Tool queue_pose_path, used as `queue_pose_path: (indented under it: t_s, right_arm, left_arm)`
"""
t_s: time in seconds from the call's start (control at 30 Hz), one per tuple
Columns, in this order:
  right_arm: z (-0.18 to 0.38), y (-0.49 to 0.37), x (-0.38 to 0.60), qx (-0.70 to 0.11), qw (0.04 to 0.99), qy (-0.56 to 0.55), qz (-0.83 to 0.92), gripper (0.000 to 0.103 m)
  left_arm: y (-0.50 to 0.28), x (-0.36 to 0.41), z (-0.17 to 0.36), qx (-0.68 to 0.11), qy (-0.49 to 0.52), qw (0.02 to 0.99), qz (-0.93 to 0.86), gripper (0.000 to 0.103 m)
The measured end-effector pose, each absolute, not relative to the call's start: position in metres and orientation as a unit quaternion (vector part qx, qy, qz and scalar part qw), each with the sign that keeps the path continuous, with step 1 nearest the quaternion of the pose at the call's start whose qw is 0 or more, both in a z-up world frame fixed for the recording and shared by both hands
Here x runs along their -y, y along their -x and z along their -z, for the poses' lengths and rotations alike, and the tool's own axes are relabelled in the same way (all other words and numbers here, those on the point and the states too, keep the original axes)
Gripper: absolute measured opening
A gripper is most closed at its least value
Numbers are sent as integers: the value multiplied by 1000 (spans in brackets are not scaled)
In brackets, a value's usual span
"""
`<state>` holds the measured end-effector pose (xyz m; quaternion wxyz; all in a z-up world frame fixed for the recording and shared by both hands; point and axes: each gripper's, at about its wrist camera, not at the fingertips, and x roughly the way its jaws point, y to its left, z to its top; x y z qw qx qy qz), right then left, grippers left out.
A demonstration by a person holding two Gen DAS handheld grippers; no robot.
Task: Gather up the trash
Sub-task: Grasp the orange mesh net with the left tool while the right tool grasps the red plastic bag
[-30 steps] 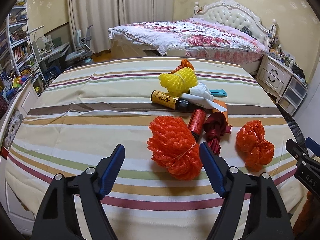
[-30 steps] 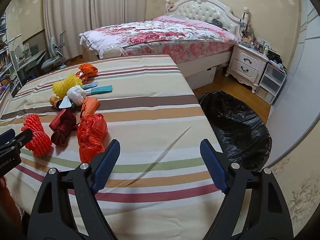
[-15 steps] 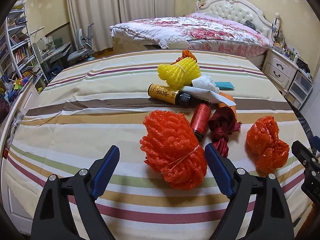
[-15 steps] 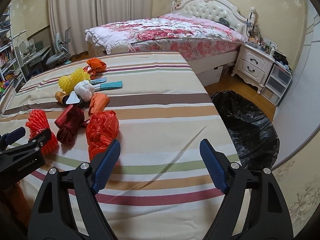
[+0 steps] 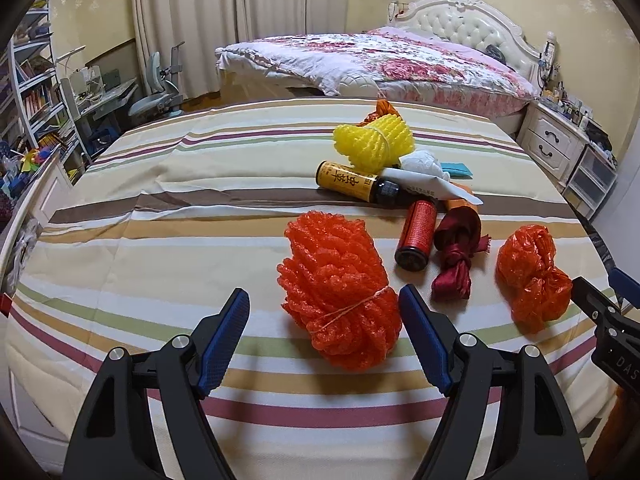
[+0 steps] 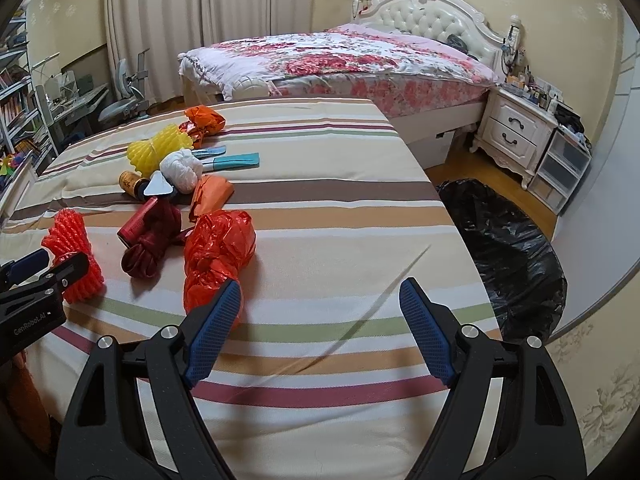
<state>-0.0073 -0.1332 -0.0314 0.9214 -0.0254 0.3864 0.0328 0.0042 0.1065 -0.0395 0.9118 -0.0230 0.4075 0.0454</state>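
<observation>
Hidden/cut off: the right gripper (image 5: 612, 316) showed only as a black edge piece at the right border of the left wrist view, fingers out of frame there. The left gripper (image 6: 32, 280) likewise poked in at the left edge of the right wrist view, partly covering the orange foam net bundle (image 5: 340, 292). The orange paper wad (image 6: 210, 196) was mostly buried behind the white tissue ball (image 5: 422, 162) and red can (image 5: 416, 240) from the left side. Teal strips (image 6: 236, 160) were half hidden behind the tissue. The label on the brown bottle (image 5: 356, 182) was too small to read. The black trash bag (image 6: 508, 252) sat on the floor beside the striped bed (image 6: 340, 220), its near edge cut off by the mattress.

Pose: both grippers tilted down toward the striped cover. Left gripper (image 5: 324, 340) fingers were closing, with the orange foam net bundle lying between them, close to the right finger (image 5: 424, 340); pads not pressing on it. Right gripper (image 6: 320, 328) fingers stood wide over bare cover, nothing between them; its left finger (image 6: 212, 332) overlapped the near end of the red plastic bag (image 6: 218, 252), contact unclear.

Trash lay clustered mid-bed: yellow foam net (image 5: 374, 142), dark red ribbon knot (image 5: 456, 252), another orange wrapper (image 6: 204, 118) at the far end.
</observation>
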Motion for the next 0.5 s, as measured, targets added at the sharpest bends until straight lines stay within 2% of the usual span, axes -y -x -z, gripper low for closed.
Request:
queue_pose_path:
  t_s: [0.1, 0.2, 0.37, 0.4, 0.47, 0.5]
  right_arm:
    - [31, 7, 133, -386, 922, 25, -33, 80]
    - [30, 8, 134, -384, 923, 24, -30, 80]
    - [24, 12, 136, -378, 925, 20, -29, 80]
    - [22, 13, 136, -377, 926, 20, -30, 80]
    - [21, 13, 134, -375, 926, 21, -34, 80]
    - [20, 13, 132, -375, 926, 22, -36, 80]
  left_arm:
    - [-2, -107, 37, -408, 34, 911, -45, 75]
    - [-6, -100, 36, -402, 28, 914, -50, 81]
    - [-14, -98, 44, -415, 17, 908, -53, 81]
    - [-14, -100, 46, -419, 20, 906, -53, 79]
    - [-14, -103, 49, -427, 28, 902, -47, 60]
    - [-14, -105, 49, -430, 33, 901, -39, 60]
